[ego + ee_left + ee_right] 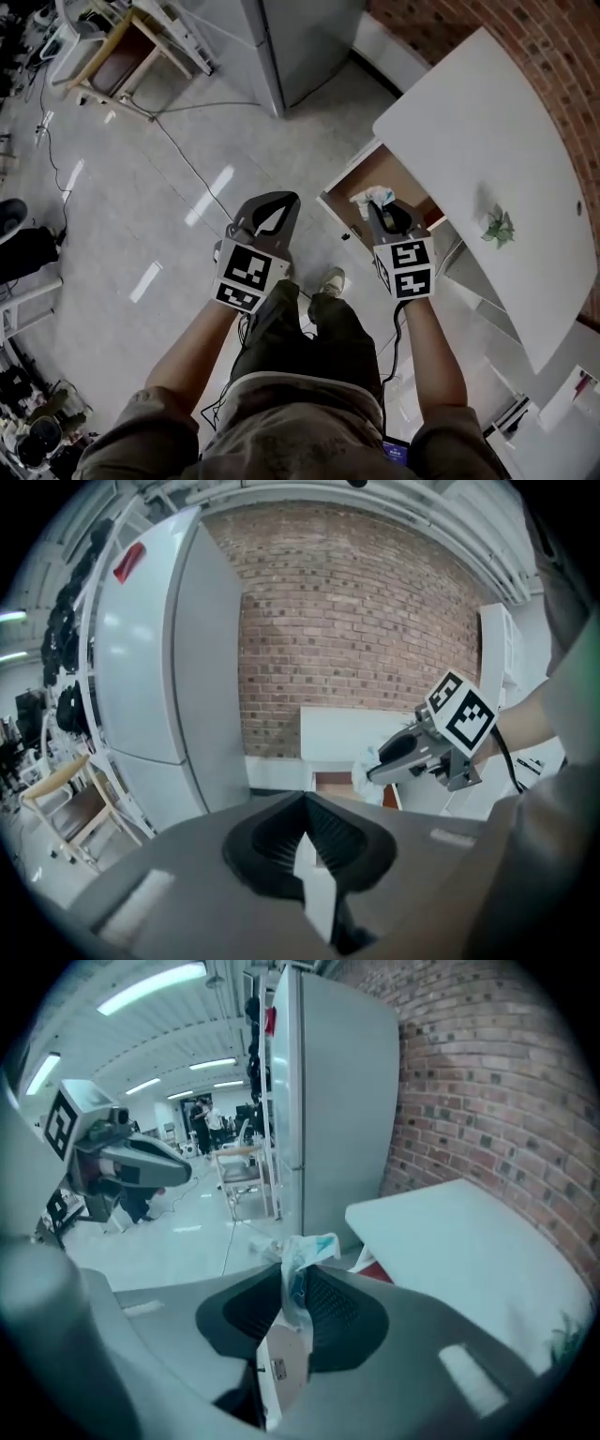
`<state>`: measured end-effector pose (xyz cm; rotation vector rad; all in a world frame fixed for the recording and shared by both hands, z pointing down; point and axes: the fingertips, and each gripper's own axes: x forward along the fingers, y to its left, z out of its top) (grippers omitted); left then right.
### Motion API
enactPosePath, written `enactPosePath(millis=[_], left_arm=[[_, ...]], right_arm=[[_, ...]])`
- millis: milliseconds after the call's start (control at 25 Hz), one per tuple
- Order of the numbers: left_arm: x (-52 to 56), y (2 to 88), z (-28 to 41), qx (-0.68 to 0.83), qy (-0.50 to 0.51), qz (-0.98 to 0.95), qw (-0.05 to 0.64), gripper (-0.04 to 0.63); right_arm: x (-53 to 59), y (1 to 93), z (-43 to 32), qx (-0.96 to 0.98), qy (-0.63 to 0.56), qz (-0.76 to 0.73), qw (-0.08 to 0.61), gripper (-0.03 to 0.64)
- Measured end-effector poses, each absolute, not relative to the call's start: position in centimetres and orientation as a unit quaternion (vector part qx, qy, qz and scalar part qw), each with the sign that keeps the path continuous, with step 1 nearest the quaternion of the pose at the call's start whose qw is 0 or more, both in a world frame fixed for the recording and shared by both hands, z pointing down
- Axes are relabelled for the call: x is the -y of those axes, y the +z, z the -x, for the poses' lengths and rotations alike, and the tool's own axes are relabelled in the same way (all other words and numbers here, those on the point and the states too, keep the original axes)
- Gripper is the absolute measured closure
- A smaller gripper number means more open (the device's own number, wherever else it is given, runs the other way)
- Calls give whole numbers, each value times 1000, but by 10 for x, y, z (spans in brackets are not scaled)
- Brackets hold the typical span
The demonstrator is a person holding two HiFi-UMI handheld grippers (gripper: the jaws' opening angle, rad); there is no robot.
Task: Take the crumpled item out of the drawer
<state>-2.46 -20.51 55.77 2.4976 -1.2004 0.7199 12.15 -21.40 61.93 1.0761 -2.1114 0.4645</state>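
Note:
A crumpled white and pale-blue item (298, 1262) is pinched between the jaws of my right gripper (292, 1283), which is shut on it. In the head view that gripper (382, 208) holds the crumpled item (373, 197) above the open wooden drawer (352, 192) under the white desk. The left gripper view shows the same crumpled item (367, 765) at the right gripper's tip. My left gripper (272, 208) hangs over the floor to the left of the drawer, jaws together with nothing between them (305, 803).
A white desk top (487, 141) runs along a brick wall (553, 56), with a small green plant (498, 226) on it. A tall white fridge (159, 667) stands left of the desk. A wooden chair (127, 52) and cables lie on the floor further off.

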Motion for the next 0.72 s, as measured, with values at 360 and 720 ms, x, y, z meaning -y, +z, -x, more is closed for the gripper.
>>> enactPosePath(millis=[360,720], left_arm=[[181,400,5,410,194,-890,47,595],[160,271,-3,395,156,-903,-58,594]], right_arm=[[186,426,-114,848,81,-450,266,517],[151,280,-120,857,3,-479,191,518]])
